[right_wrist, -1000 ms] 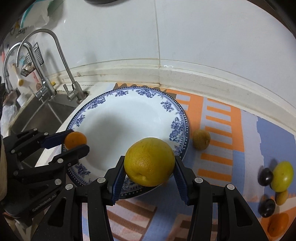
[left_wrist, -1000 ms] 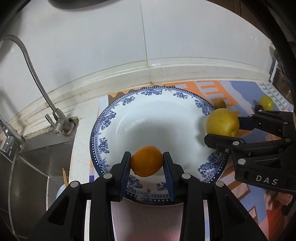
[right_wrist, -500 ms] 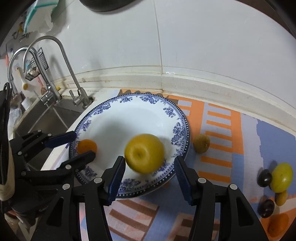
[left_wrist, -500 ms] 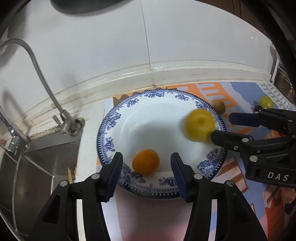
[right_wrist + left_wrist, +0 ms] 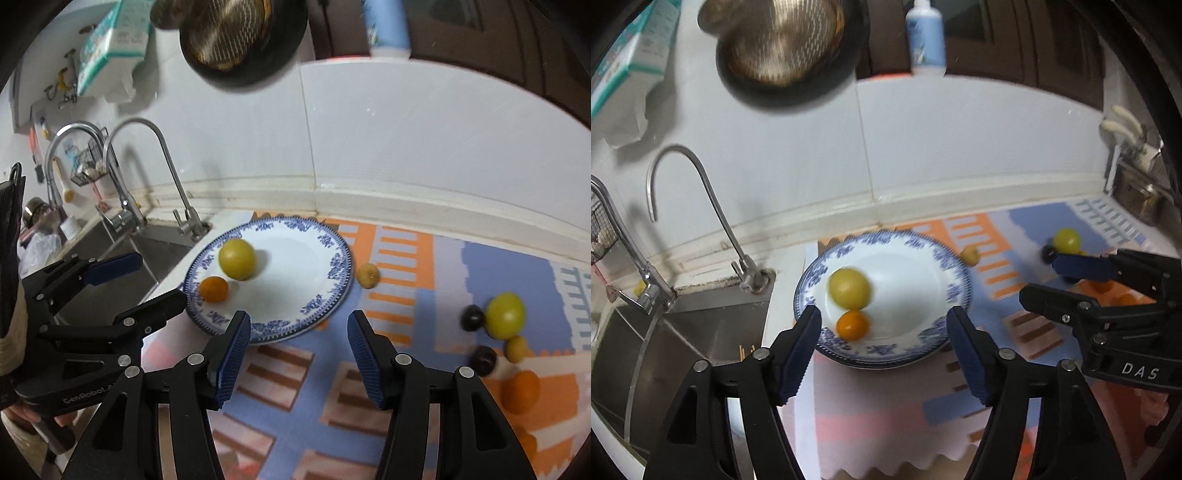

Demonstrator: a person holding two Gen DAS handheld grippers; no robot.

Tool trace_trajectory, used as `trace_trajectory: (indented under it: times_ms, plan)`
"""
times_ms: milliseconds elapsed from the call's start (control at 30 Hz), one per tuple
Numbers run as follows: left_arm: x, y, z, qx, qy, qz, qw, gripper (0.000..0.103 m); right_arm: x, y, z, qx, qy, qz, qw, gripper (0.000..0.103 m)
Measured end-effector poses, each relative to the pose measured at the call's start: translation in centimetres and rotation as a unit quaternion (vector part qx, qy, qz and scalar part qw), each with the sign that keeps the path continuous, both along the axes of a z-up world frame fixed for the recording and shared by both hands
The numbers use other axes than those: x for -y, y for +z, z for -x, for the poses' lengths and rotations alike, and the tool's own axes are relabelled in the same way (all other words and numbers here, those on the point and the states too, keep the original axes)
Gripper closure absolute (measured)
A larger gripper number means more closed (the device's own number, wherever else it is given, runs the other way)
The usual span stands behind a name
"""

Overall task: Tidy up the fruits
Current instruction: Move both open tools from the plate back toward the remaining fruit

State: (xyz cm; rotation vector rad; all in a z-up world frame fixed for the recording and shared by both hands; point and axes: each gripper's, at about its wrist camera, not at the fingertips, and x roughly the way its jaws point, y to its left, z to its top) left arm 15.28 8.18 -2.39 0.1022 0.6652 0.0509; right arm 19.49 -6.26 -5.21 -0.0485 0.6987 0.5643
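A blue-patterned white plate [image 5: 916,266] [image 5: 295,258] holds a large yellow fruit [image 5: 849,288] [image 5: 237,258] and a small orange [image 5: 852,325] [image 5: 213,289], side by side on its left part. My left gripper [image 5: 884,347] is open and empty, above the plate's near rim. My right gripper [image 5: 299,354] is open and empty, above the mat just before the plate; it also shows in the left wrist view [image 5: 1049,280]. A small yellow-brown fruit [image 5: 367,275] lies right of the plate.
Several loose fruits lie on the mat at the right: a yellow one [image 5: 505,315], two dark plums [image 5: 472,318], an orange [image 5: 521,391]. A sink [image 5: 683,332] and taps [image 5: 162,166] stand to the left. A strainer [image 5: 783,40] hangs on the wall.
Both grippers let go of their fruits over the plate and drew back and up. The yellow fruit rolled left across the plate to rest beside the orange.
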Motion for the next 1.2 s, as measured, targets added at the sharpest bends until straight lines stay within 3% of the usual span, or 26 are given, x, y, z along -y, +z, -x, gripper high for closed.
trace_trajectory:
  times_ms: [167, 233, 400, 533, 567, 833, 1200]
  plan:
    - [2.2, 2.2, 2.4, 0.035, -0.018, 0.010, 0.9992, 0.026, 2.9, 2.0, 2.8, 0.030, -0.026, -0.006, 0.999, 0.047]
    - [3.1, 2.9, 3.2, 0.046, -0.028, 0.013, 0.9985, 0.025, 4.2, 2.8, 3.9, 0.046, -0.039, -0.006, 0.998, 0.039]
    - [5.4, 4.3, 4.9, 0.069, -0.044, 0.041, 0.9958, 0.021, 7.3, 4.7, 6.2, 0.074, -0.070, -0.011, 0.995, 0.037]
    - [7.6, 5.0, 5.9, 0.080, -0.062, 0.041, 0.9940, 0.018, 9.3, 5.7, 7.8, 0.093, -0.089, -0.014, 0.992, 0.033]
    - [7.9, 5.0, 5.9, 0.079, -0.066, 0.042, 0.9938, 0.018, 9.9, 5.9, 8.2, 0.106, -0.095, -0.028, 0.989, 0.033]
    - [11.3, 4.4, 6.6, 0.077, -0.096, 0.049, 0.9912, 0.018, 13.4, 5.9, 10.4, 0.124, -0.115, 0.002, 0.986, 0.033]
    - [15.2, 2.5, 7.2, 0.078, -0.116, 0.056, 0.9886, 0.018, 17.2, 4.6, 10.8, 0.111, -0.117, 0.031, 0.986, 0.033]
